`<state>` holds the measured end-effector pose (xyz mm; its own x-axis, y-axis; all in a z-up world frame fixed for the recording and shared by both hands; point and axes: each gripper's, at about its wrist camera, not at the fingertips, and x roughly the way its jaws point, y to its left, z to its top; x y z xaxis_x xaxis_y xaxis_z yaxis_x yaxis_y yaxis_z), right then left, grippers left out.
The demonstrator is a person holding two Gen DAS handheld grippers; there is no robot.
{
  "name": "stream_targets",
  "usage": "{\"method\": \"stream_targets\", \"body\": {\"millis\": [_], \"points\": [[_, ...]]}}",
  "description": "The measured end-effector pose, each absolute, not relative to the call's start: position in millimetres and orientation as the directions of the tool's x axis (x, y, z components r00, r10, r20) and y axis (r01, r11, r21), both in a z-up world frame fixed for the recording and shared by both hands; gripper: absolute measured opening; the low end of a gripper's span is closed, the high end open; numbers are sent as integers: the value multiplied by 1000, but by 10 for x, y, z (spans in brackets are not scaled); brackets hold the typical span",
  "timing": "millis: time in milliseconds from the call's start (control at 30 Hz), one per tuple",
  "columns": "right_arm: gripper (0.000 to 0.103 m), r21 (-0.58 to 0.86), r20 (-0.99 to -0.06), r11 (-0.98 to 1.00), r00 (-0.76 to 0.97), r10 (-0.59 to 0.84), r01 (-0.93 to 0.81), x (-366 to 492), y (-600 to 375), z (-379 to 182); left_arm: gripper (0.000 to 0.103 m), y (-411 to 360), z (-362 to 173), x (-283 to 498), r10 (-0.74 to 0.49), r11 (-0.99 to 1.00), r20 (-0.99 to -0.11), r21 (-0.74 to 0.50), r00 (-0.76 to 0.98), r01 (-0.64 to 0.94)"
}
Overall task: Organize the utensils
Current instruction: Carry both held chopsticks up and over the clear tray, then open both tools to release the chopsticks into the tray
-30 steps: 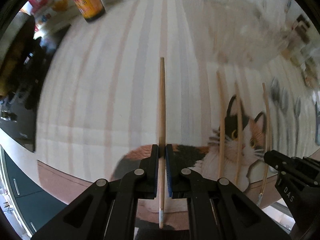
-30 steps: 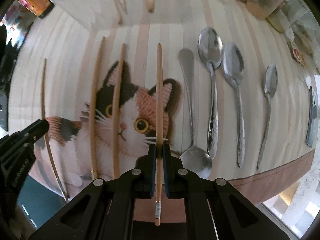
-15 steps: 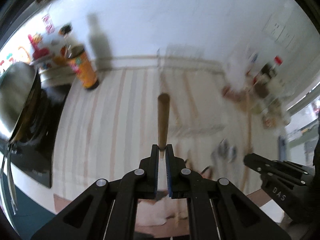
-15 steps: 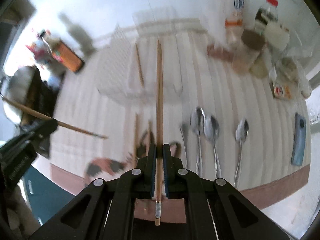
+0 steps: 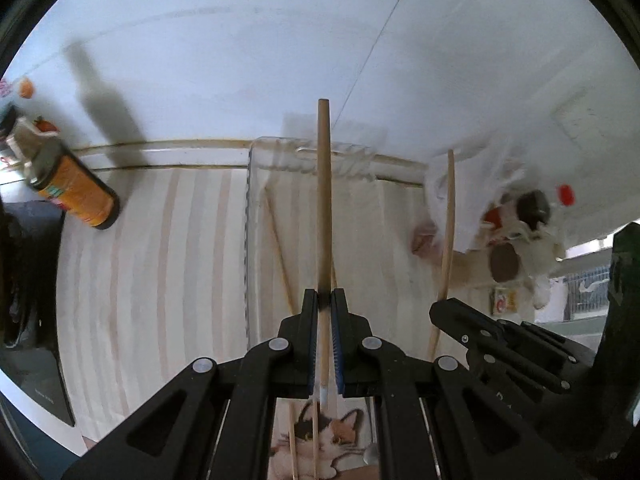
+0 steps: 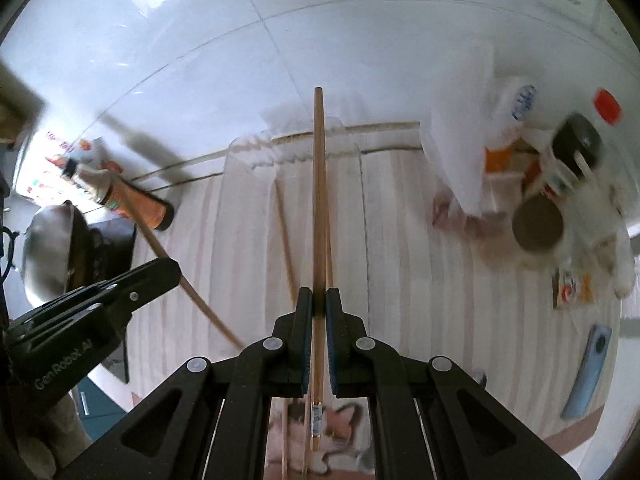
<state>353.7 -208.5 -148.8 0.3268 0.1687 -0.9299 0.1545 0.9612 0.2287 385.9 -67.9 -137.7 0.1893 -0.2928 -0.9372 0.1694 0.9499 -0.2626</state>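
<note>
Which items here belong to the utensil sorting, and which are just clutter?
Job:
wooden chopstick in left gripper
wooden chopstick in right gripper
clear plastic tray
chopstick lying in tray

Clutter:
orange-labelled bottle
red-capped bottle
light blue flat device

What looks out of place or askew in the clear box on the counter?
One chopstick lies slanted inside the clear box, crossing the tablecloth stripes rather than following them. Each gripper holds one more chopstick above it: left gripper, right gripper. Nothing looks spilled or damaged.
</note>
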Motion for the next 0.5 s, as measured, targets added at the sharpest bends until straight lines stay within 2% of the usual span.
{"method": "stream_targets", "body": {"millis": [200, 300, 333, 400, 433, 467, 500], "points": [[7, 203, -960, 964, 227, 162, 169, 4107, -2114, -1968, 6, -863, -1838, 4216, -244, 958, -968, -231, 59, 172], [8, 207, -969, 960, 176, 174, 190, 4262, -2162, -2163, 7, -823, -1824, 4207, -207, 968, -975, -193, 80, 159], [11, 214, -968, 956, 179, 179, 202, 4278, -2193, -2186, 11, -796, -1770, 4180, -199, 970, -974, -180, 110, 162], [18, 210, -966, 957, 192, 171, 201, 4266, -2223, -2170, 28, -730, -1664, 4118, -165, 978, -971, -138, 173, 154], [21, 208, -965, 958, 201, 168, 199, 4226, -2235, -2140, 49, -688, -1602, 4074, -150, 982, -966, -120, 209, 148], [25, 204, -964, 959, 210, 162, 198, 4183, -2255, -2112, 66, -629, -1544, 4037, -128, 986, -959, -96, 253, 136], [28, 194, -965, 961, 216, 150, 197, 4132, -2254, -2097, 71, -590, -1490, 3981, -103, 990, -950, -68, 294, 126]]}}
